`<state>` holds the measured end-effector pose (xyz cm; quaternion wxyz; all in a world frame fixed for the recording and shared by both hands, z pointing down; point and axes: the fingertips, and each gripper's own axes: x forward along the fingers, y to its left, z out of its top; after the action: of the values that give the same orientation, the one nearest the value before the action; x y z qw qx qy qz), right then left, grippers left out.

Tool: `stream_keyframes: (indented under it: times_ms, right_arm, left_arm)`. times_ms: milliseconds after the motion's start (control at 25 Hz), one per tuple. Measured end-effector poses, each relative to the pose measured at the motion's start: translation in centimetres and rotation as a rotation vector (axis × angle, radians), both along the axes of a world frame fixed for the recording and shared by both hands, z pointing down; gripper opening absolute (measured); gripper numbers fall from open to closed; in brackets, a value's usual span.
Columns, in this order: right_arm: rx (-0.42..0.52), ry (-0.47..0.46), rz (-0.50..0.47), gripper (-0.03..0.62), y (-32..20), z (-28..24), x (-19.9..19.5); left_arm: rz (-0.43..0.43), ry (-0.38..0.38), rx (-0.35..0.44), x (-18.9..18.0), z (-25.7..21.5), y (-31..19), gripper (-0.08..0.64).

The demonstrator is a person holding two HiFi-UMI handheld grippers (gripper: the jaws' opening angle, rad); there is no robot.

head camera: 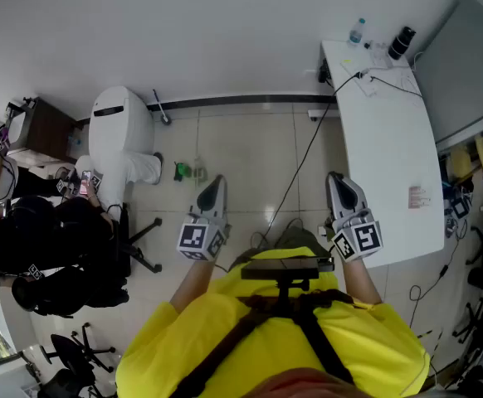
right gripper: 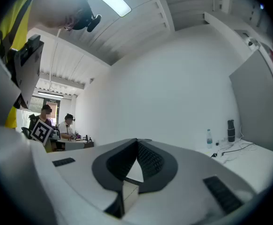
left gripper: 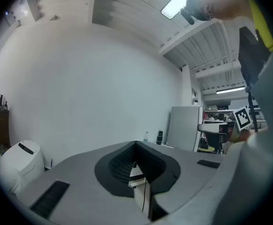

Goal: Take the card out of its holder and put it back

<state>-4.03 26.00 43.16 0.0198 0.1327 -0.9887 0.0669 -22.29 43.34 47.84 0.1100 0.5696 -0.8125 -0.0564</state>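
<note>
Head view: I stand over a tiled floor with both tongs held out in front of my yellow shirt. My left tongs (head camera: 216, 181) sit just left of centre and my right tongs (head camera: 337, 177) just right of centre, well apart from each other, both above the floor and touching nothing. The white counter (head camera: 382, 131) runs down the right side of the frame. Near its lower end lies a small flat piece with red print (head camera: 418, 196), perhaps the card in its holder, though it is too small to tell. It is just to the right of my right tongs and apart from them. At the counter's upper end stand a water bottle (head camera: 357, 30) and a black cylinder (head camera: 402, 41). A black cable (head camera: 306, 152) runs from there down across the floor. A white rounded unit (head camera: 121, 135) stands at the upper left.

Left gripper view: my left tongs' jaws are pressed together with nothing between them, aimed at a bare white wall.

Right gripper view: my right tongs' jaws also meet at the tips and hold nothing. The bottle and the cylinder stand at the right of the frame, and seated people (right gripper: 56, 123) are at the far left.
</note>
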Motion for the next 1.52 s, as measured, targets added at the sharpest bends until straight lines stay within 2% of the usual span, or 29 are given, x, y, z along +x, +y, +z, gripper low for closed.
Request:
stream_keyframes:
  times_ms: [160, 320, 560, 680, 760, 800, 880, 960, 1040, 1160, 1280, 1360, 1520]
  right_arm:
    - [-0.022, 0.008, -0.005, 0.006, -3.6, 1.3, -2.9]
    - [0.004, -0.004, -0.004, 0.006, -8.9, 1.6, -7.4]
    - [-0.005, 0.008, 0.093, 0.006, -19.9, 2.2, -12.6]
    - [0.018, -0.011, 0.113, 0.008, -26.1, 1.4, -15.4]
    - [0.006, -0.006, 0.152, 0.008, -29.1, 1.9, -15.7]
    - [-0.01, 0.003, 0.188, 0.008, -30.1, 2.3, -15.2]
    - [-0.044, 0.014, 0.274, 0.058, -31.7, 2.8, -13.3]
    - [-0.06, 0.018, 0.371, 0.058, -33.3, 3.1, -10.7]
    - [-0.08, 0.015, 0.497, 0.058, -35.2, 3.6, -7.3]
    - [-0.098, 0.036, 0.731, 0.058, -37.7, 4.2, -1.9]
    - [-0.067, 0.07, 0.963, 0.058, -38.2, 3.8, 3.6]
    - [-0.088, 0.059, 1.121, 0.058, -37.5, 3.8, 7.8]
    - [-0.126, 0.018, 1.456, 0.058, -32.5, 2.8, 15.4]
  left_arm:
    - [-0.012, 0.022, -0.01, -2.4, 1.4, -3.2, 0.0]
    - [-0.021, 0.0, -0.017, -6.7, 2.3, -8.3, 0.0]
    - [-0.031, -0.057, -0.016, -12.7, 0.3, -18.2, 0.0]
    - [0.01, -0.103, 0.009, -15.4, -1.2, -25.3, 0.0]
    - [0.069, -0.106, 0.014, -16.1, -1.2, -29.7, 0.0]
    - [0.109, -0.102, 0.011, -16.1, -1.0, -31.6, 0.0]
    - [0.206, -0.1, 0.006, -15.4, -0.6, -35.6, 0.02]
    - [0.317, -0.097, 0.016, -14.0, -0.5, -40.0, 0.021]
    - [0.437, -0.082, 0.031, -11.8, -0.5, -44.6, 0.022]
    - [0.643, -0.081, 0.027, -7.8, -0.3, -51.4, 0.098]
    - [0.883, -0.076, 0.032, -2.2, -0.3, -57.5, 0.098]
    - [1.035, -0.07, 0.039, 2.6, -0.6, -60.8, 0.098]
    - [1.311, -0.128, 0.087, 11.4, -2.6, -63.8, 0.098]
